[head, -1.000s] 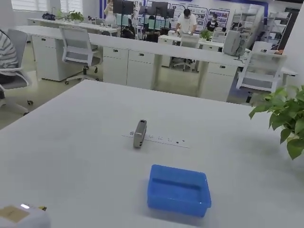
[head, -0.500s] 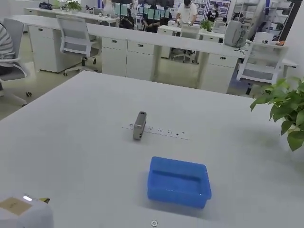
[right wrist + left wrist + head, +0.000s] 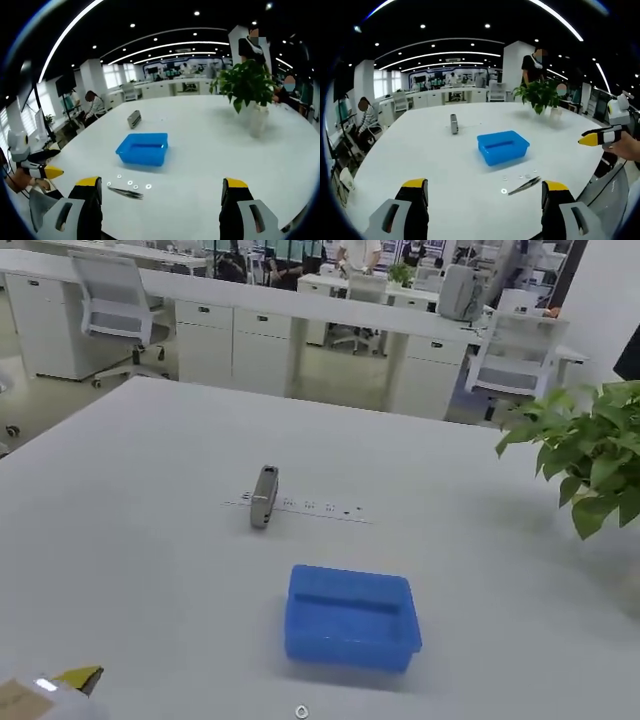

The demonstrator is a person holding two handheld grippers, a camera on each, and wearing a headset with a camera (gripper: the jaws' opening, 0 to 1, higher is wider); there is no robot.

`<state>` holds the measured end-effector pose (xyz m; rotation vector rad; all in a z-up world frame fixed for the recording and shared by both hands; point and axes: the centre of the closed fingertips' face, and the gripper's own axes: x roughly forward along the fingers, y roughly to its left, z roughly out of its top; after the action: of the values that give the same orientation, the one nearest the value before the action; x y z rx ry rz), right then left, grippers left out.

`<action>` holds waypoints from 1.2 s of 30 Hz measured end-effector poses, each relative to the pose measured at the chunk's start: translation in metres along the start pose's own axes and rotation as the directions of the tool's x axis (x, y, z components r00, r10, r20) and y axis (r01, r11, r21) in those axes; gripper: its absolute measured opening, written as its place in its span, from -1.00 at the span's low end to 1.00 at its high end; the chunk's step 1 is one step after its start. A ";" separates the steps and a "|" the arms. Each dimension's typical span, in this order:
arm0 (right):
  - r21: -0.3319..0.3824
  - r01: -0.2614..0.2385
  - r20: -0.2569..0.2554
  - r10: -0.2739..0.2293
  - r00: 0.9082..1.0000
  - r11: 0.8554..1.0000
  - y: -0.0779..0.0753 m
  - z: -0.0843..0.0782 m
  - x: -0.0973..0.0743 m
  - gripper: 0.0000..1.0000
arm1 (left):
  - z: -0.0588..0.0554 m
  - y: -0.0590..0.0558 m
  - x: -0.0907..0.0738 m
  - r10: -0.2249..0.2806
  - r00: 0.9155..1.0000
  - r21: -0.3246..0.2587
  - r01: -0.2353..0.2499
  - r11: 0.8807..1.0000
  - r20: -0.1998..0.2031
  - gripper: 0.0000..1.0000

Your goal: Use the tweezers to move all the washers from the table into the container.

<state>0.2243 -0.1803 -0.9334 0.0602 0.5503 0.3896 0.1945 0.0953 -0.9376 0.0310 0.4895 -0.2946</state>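
A blue container (image 3: 350,618) (image 3: 502,146) (image 3: 143,148) stands open-topped on the white table (image 3: 150,540). Several small washers (image 3: 520,176) (image 3: 132,184) lie on the table just in front of it, and one washer (image 3: 301,712) sits at the bottom edge of the head view. Metal tweezers (image 3: 524,185) (image 3: 125,192) lie flat beside the washers. My left gripper (image 3: 484,200) is open and empty, held back from the table's near edge. My right gripper (image 3: 160,200) is open too, also empty. A gripper's yellow tip (image 3: 78,677) pokes into the head view's bottom left corner.
A grey block (image 3: 263,497) stands behind the container by a row of sockets (image 3: 310,506) set in the table. A potted plant (image 3: 590,460) (image 3: 245,85) stands at the table's right side. Desks, chairs and people fill the room beyond.
The head camera has tipped down and swung right, which brings one washer into its bottom edge. Nothing on the table has moved.
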 end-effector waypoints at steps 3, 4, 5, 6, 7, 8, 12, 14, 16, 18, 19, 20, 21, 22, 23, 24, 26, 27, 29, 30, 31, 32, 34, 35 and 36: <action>0.000 0.009 0.001 -0.009 1.000 1.000 -0.002 0.001 0.001 0.98 | 0.000 0.003 0.003 0.004 1.000 0.010 -0.004 1.000 -0.001 0.91; 0.001 0.011 0.003 -0.011 1.000 1.000 -0.002 0.001 0.001 0.98 | 0.000 0.003 0.003 0.000 1.000 0.013 0.000 1.000 -0.006 0.91; 0.004 0.013 0.004 -0.013 1.000 1.000 -0.003 0.001 0.001 0.98 | -0.001 0.003 0.005 -0.010 1.000 0.023 0.010 1.000 -0.012 0.90; 0.005 0.015 0.003 -0.015 1.000 1.000 -0.004 0.001 0.002 0.98 | -0.001 0.003 0.006 -0.014 1.000 0.026 0.014 1.000 -0.015 0.90; 0.008 0.017 0.002 -0.017 1.000 1.000 -0.005 0.000 0.002 0.97 | -0.001 0.001 0.008 -0.026 0.999 0.044 0.028 0.999 -0.025 0.88; 0.013 0.019 0.000 -0.019 1.000 1.000 -0.006 -0.002 0.003 0.97 | -0.001 -0.001 0.009 -0.041 0.999 0.060 0.043 0.997 -0.032 0.87; 0.032 0.016 -0.010 -0.016 1.000 0.999 -0.008 -0.006 0.006 0.97 | 0.000 -0.014 0.020 -0.140 0.988 0.150 0.149 0.977 -0.071 0.74; 0.034 0.012 -0.020 -0.011 1.000 0.999 -0.008 -0.008 0.008 0.97 | -0.002 -0.020 0.026 -0.184 0.978 0.171 0.198 0.965 -0.096 0.68; 0.030 0.010 -0.031 -0.009 0.999 0.999 -0.008 -0.009 0.009 0.96 | -0.004 -0.027 0.032 -0.230 0.965 0.197 0.251 0.948 -0.122 0.58; 0.026 0.003 -0.042 -0.002 0.999 1.000 -0.007 -0.010 0.012 0.96 | -0.006 -0.036 0.036 -0.283 0.948 0.219 0.311 0.925 -0.148 0.51; 0.023 0.001 -0.045 0.000 0.999 1.000 -0.007 -0.010 0.012 0.96 | -0.006 -0.040 0.038 -0.307 0.939 0.227 0.337 0.914 -0.156 0.48; 0.020 -0.001 -0.048 0.002 0.999 1.000 -0.007 -0.010 0.013 0.96 | -0.009 -0.046 0.039 -0.342 0.920 0.244 0.382 0.891 -0.191 0.46; 0.017 -0.003 -0.051 0.003 0.999 1.000 -0.008 -0.010 0.015 0.96 | -0.011 -0.048 0.041 -0.357 0.908 0.263 0.407 0.875 -0.217 0.42; 0.015 -0.005 -0.053 0.006 0.999 1.000 -0.008 -0.010 0.015 0.96 | -0.012 -0.051 0.043 -0.370 0.899 0.281 0.427 0.860 -0.235 0.38; 0.016 -0.008 -0.055 0.009 0.998 1.000 -0.008 -0.010 0.016 0.96 | -0.014 -0.052 0.045 -0.377 0.891 0.295 0.443 0.847 -0.253 0.34; 0.017 -0.010 -0.056 0.011 0.998 1.000 -0.007 -0.011 0.017 0.96 | -0.016 -0.057 0.046 -0.397 0.871 0.313 0.478 0.821 -0.289 0.29; 0.019 -0.016 -0.058 0.017 0.998 1.000 -0.006 -0.012 0.018 0.95 | -0.012 -0.060 0.054 -0.404 0.872 0.331 0.481 0.811 -0.278 0.31; 0.021 -0.019 -0.057 0.020 0.998 1.000 -0.005 -0.012 0.018 0.95 | -0.013 -0.064 0.055 -0.426 0.855 0.333 0.511 0.792 -0.297 0.26; 0.022 -0.022 -0.056 0.024 0.998 0.999 -0.003 -0.012 0.019 0.95 | -0.014 -0.068 0.062 -0.445 0.841 0.334 0.534 0.777 -0.307 0.13; 0.022 -0.023 -0.057 0.024 0.998 1.000 -0.002 -0.012 0.018 0.95 | -0.017 -0.072 0.065 -0.464 0.820 0.346 0.565 0.749 -0.336 0.06; 0.022 -0.023 -0.059 0.024 0.998 0.999 -0.002 -0.013 0.018 0.95 | -0.019 -0.074 0.068 -0.468 0.812 0.359 0.577 0.734 -0.349 -0.02; 0.023 -0.025 -0.061 0.027 0.998 0.999 -0.001 -0.014 0.018 0.95 | -0.020 -0.075 0.071 -0.467 0.808 0.371 0.582 0.723 -0.358 -0.11; 0.025 -0.024 -0.065 0.026 0.998 0.999 -0.001 -0.015 0.017 0.95 | -0.027 -0.082 0.074 -0.494 0.769 0.381 0.633 0.673 -0.406 -0.29; 0.026 -0.024 -0.068 0.025 0.997 0.999 -0.001 -0.016 0.016 0.95 | -0.029 -0.083 0.078 -0.497 0.763 0.379 0.641 0.667 -0.414 -0.41; 0.027 -0.022 -0.072 0.024 0.997 0.999 -0.002 -0.017 0.016 0.94 | -0.032 -0.084 0.080 -0.502 0.754 0.382 0.651 0.656 -0.423 -0.50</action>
<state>0.2282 -0.1766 -0.9559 0.0777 0.6263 0.4084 0.2236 -0.0035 -0.9998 0.4525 0.6911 -1.0809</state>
